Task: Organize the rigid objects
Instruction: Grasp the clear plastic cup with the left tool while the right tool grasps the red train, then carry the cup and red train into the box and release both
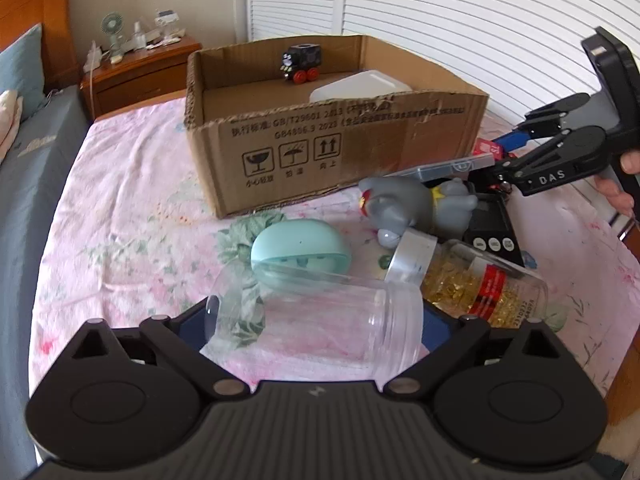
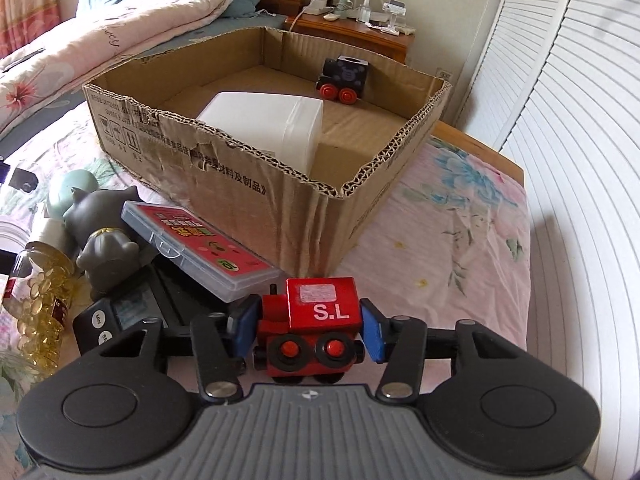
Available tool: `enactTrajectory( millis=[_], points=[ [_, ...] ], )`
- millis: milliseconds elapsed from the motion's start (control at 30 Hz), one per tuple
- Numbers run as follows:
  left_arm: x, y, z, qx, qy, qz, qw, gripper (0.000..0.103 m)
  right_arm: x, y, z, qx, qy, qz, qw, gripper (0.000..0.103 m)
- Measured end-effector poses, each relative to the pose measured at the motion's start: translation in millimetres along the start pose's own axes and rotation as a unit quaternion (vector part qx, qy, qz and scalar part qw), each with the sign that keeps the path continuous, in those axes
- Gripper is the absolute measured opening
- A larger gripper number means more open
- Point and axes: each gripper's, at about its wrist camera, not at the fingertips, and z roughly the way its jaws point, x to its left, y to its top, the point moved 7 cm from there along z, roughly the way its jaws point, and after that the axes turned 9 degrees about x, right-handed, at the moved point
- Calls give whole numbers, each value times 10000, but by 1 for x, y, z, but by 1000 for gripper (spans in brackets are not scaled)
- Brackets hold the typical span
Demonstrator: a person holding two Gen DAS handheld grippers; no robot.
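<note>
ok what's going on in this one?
A person is sorting clutter off a bed into an open cardboard box, which already holds a black toy train and a white plastic container. The right gripper is shut on a red wooden toy train. The left gripper is open around a clear plastic jar lying on its side.

bed (image 1: 132,168) | nightstand (image 1: 140,68) | louvred doors (image 1: 460,20) | daylight

Soft daylight is filling both fisheye views.
The white slatted shutters (image 2: 580,160) are glowing nearly blown-out, the pink floral bedsheet (image 1: 132,200) is looking washed and hazy, straight lines are bowing outwards, and dark vignetting is creeping into the corners.
</note>
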Motion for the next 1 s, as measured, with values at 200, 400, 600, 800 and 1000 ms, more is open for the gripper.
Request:
enactTrajectory(
  millis=[200, 400, 600, 800, 1000],
  points=[
    [0, 4, -2, 53, -42, 256, 9997, 95, 4, -2, -3, 124, -75, 109, 9998, 57],
    [0, 12, -18, 106, -89, 531, 9985, 94, 8, -8, -14, 219, -60, 152, 9996, 57],
    [-4, 36, -47, -47, -36, 950, 9955, 94, 9, -9, -35, 176, -32, 124, 9998, 57],
    [2, 89, -66, -445, -1, 1072, 9932, 94, 7, -5, -57, 10, 17, 160, 9999, 57],
    [8, 139, -52, -638, 109, 1084, 9920, 94, 6, 7, -77, -152, -27, 111, 9998, 57]
  ],
)
